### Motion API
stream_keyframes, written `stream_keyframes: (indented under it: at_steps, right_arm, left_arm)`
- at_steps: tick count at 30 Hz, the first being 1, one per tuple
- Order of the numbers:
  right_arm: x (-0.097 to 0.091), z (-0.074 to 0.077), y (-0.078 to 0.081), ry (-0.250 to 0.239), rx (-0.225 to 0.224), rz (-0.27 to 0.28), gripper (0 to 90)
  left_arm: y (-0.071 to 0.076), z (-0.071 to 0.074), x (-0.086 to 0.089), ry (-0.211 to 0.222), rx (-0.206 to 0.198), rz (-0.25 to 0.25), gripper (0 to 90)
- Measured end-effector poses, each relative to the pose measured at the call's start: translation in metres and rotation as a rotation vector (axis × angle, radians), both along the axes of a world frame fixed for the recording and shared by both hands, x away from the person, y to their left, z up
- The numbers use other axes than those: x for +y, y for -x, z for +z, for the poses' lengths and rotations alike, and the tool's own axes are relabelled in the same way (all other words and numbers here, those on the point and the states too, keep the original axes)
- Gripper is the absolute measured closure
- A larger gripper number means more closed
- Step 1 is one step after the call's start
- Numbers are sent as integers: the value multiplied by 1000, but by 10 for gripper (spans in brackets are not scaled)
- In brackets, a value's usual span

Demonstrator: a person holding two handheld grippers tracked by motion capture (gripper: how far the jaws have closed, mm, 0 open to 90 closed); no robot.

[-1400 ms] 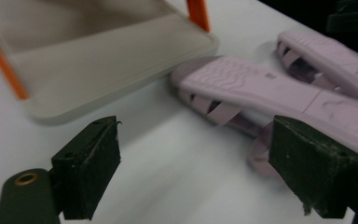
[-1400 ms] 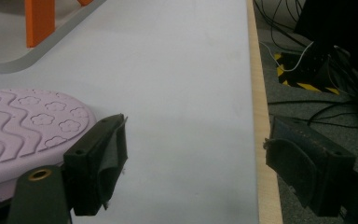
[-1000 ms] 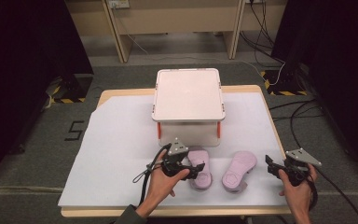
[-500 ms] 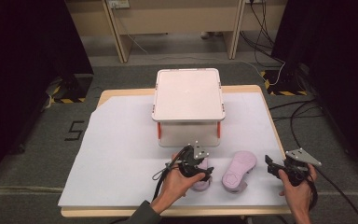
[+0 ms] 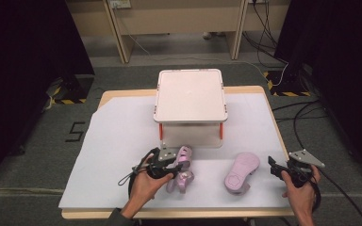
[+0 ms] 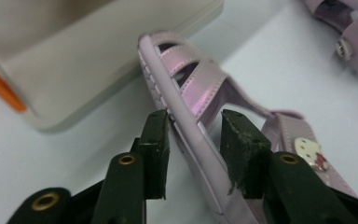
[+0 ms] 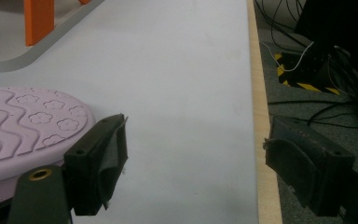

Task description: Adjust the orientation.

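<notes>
Two pink child's sandals lie on the white sheet. The left sandal (image 5: 184, 181) (image 6: 191, 88) is tipped onto its edge. My left gripper (image 5: 176, 168) (image 6: 196, 149) has just been closing, and its pads now pinch the sandal's sole rim and side straps. The right sandal (image 5: 242, 172) (image 7: 23, 126) lies sole up, showing its flower tread. Just right of it, near the table's right front corner, my right gripper (image 5: 274, 168) (image 7: 193, 154) stands open over bare sheet with nothing between its fingers.
A white box (image 5: 190, 94) on short orange legs (image 7: 39, 18) stands mid-table, just behind the left sandal. The white sheet (image 5: 118, 141) covers most of the wooden table. The table's right edge (image 7: 256, 116) runs close to my right gripper, with cables on the floor beyond.
My left hand moved right onto the left sandal, and its jaws closed on the rim. The sandal went from lying flat to standing on its edge. The right hand has not moved.
</notes>
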State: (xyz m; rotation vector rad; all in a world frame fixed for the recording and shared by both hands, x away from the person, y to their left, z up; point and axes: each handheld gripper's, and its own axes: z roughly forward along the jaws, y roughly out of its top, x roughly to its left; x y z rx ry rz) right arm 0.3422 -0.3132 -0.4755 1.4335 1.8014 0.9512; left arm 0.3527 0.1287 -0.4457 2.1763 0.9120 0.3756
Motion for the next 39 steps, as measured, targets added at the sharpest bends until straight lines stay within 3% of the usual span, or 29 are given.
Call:
stream_keyframes:
  at_steps: [2, 8, 11, 13, 16, 20, 21, 23, 27, 39]
  right_arm:
    - [0, 0, 0, -1, 2, -2, 212]
    - [0, 0, 0, -6, 0, -2, 213]
    - [0, 0, 0, -4, -1, 2, 213]
    - [0, 0, 0, -5, -1, 2, 213]
    - [1, 1, 1, -4, 0, 1, 213]
    - [1, 0, 0, -8, 2, 3, 214]
    - [1, 0, 0, -5, 0, 7, 214]
    - [1, 0, 0, -7, 1, 7, 213]
    - [2, 0, 0, -8, 4, 6, 213]
    - [1, 1, 0, -3, -5, 11, 213]
  left_arm:
    - [-2, -1, 5, 0, 3, 10, 622]
    - [-10, -15, 35, 116, 81, 83, 629]
    - [-11, -19, 41, 156, 97, 105, 624]
    - [-11, -20, 44, 157, 94, 115, 616]
    - [-10, -22, 51, 148, 87, 151, 506]
    - [-7, -22, 59, 134, 68, 169, 495]
    - [-5, -22, 65, 97, 40, 192, 479]
    - [-3, -23, 73, 72, 39, 199, 498]
    - [-3, -24, 85, 91, 45, 221, 476]
    - [5, -4, 87, 75, -17, 183, 403]
